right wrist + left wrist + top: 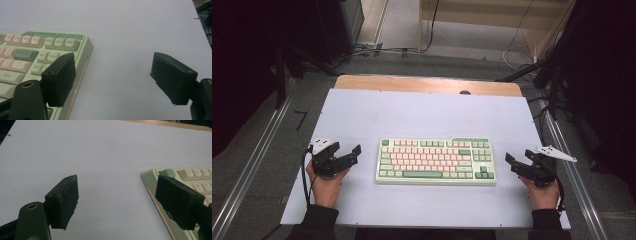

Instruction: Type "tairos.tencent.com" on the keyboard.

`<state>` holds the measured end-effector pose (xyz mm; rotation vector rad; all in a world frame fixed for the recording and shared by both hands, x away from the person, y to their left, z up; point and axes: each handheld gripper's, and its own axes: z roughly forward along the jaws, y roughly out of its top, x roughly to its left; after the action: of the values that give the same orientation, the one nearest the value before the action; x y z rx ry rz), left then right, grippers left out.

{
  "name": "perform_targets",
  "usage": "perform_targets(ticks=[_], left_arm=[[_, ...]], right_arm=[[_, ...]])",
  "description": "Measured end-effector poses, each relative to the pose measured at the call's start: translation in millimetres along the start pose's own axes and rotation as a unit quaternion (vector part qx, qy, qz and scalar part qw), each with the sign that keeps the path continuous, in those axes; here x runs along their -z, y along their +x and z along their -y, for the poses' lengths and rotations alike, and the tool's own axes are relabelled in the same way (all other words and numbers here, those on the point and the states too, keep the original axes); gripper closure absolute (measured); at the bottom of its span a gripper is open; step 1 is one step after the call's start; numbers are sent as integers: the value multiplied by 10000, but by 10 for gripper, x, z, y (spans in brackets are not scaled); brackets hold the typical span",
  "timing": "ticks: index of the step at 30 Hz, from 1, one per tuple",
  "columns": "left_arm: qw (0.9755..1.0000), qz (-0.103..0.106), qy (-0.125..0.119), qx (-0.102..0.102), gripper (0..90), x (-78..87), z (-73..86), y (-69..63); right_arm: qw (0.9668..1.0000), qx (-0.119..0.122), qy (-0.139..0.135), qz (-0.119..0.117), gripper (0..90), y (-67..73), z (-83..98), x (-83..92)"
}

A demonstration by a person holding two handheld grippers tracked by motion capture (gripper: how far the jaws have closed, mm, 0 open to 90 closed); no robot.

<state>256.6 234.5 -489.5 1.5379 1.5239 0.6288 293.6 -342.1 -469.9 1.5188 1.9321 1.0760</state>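
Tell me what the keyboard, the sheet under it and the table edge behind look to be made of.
Keyboard: likely moulded plastic, matte; smooth pale green case and pink and green keycaps with printed legends.
Sheet: even white, flat, dull sheen; paper, card or thin plastic, hard to say which.
Table edge: wood or wood-look laminate, judging by its light brown tone and faint grain.

So the keyboard (436, 161) sits flat on the worktop (422, 112), roughly centred side to side and toward the near half. The left hand-held gripper (354, 152) is just off its left end, jaws spread with nothing between them, and the right hand-held gripper (512, 162) is just off its right end, same deal. Both stand apart from the keyboard. Behind it the worktop runs back bare to the far edge, with floor cables (377, 49) beyond that.
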Motion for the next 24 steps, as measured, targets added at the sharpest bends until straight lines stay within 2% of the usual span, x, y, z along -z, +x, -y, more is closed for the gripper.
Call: perform_targets(ticks=[5, 11, 19, 24], left_arm=[[10000, 49, -21, -34, 194, 0, 1, -47], [9997, 210, -32, -154, 194, -4, 4, -161], [9977, 563, -109, -360, 196, -48, -11, -374], [9958, 691, -184, -567, 205, -49, -22, -505]], right_arm=[[9998, 109, 10, -154, 184, 111, -10, -9], [9989, 197, 43, -426, 184, 283, -23, -43], [9969, 361, 69, -689, 184, 489, -31, -68], [9960, 425, 85, -780, 184, 574, -33, -73]])
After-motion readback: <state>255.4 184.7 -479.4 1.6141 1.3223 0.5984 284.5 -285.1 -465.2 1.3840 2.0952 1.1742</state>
